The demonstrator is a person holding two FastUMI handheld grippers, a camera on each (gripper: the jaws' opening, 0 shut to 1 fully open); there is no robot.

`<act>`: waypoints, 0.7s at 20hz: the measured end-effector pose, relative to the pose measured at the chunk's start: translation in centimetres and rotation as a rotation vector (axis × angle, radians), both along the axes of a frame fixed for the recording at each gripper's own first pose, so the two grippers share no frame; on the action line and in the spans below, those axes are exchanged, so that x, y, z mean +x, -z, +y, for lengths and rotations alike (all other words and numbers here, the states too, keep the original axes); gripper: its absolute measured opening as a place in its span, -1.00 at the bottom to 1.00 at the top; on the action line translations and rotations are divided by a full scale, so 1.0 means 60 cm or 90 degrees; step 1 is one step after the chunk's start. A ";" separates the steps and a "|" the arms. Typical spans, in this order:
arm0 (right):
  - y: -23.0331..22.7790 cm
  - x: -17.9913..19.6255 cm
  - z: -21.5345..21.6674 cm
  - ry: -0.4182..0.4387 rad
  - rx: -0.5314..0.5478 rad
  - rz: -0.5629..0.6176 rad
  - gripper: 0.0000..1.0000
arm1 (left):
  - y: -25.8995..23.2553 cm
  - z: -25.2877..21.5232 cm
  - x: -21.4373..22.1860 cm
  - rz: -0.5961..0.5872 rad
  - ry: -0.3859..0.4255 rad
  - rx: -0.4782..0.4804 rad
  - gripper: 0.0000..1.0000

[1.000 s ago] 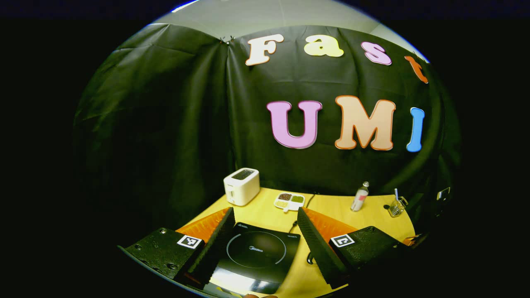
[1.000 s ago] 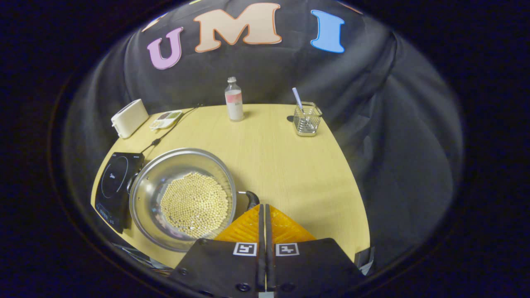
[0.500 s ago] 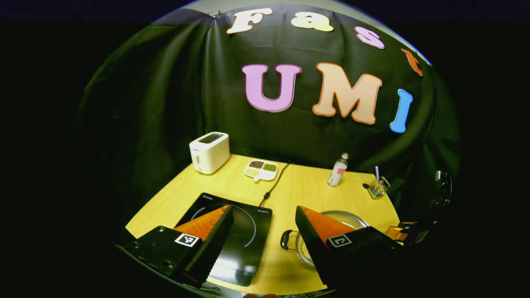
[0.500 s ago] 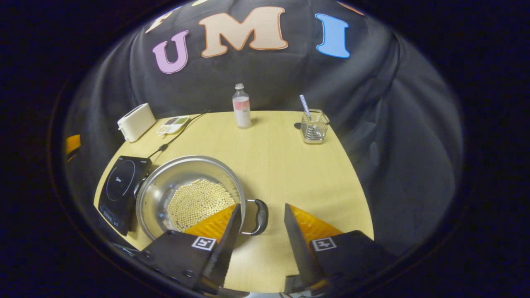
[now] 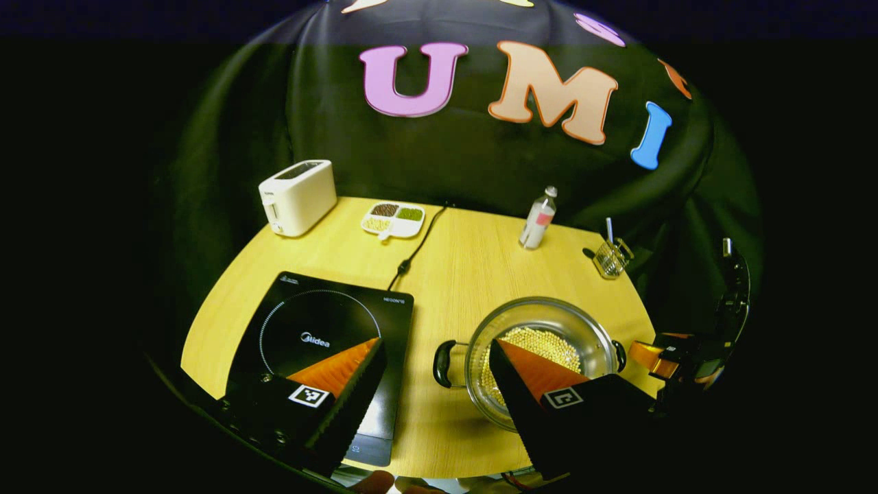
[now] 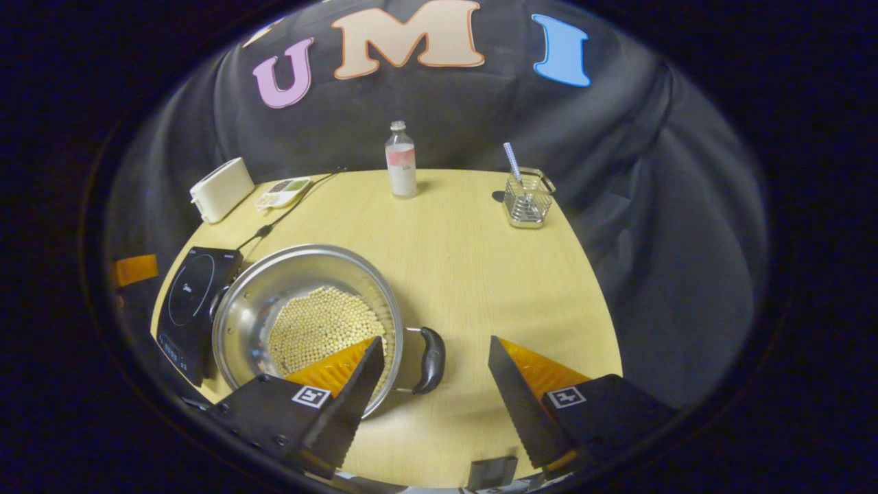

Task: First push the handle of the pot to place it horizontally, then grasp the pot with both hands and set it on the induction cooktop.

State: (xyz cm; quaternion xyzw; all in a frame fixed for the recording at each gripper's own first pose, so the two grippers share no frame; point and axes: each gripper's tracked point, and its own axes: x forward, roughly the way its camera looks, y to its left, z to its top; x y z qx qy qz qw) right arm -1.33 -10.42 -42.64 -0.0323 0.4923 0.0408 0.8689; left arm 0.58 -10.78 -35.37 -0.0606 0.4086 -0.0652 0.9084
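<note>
Both tools spread wide above the table, the pot just beside the induction cooktop.

On the table, the pot (holding a layer of beans) sits just right of the cooktop in the left gripper view. Behind them, along the far edge, stand a toaster, a divided dish, a bottle and a wire basket, left to right.
</note>
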 end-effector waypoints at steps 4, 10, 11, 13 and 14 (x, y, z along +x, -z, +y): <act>0.020 -0.004 -0.002 0.010 0.004 0.021 0.97 | 0.046 -0.026 0.005 0.045 0.040 -0.006 0.96; 0.040 -0.007 0.002 0.019 0.013 0.043 0.97 | 0.112 -0.052 0.001 0.119 0.066 -0.013 0.96; 0.043 -0.009 0.003 0.021 0.015 0.045 0.99 | 0.122 -0.053 0.001 0.131 0.068 -0.013 0.96; 0.049 -0.014 0.005 0.024 0.021 0.053 0.99 | 0.140 -0.055 -0.004 0.146 0.068 -0.013 0.97; 0.051 -0.014 0.008 0.027 0.022 0.057 0.97 | 0.149 -0.054 -0.003 0.153 0.067 -0.010 0.96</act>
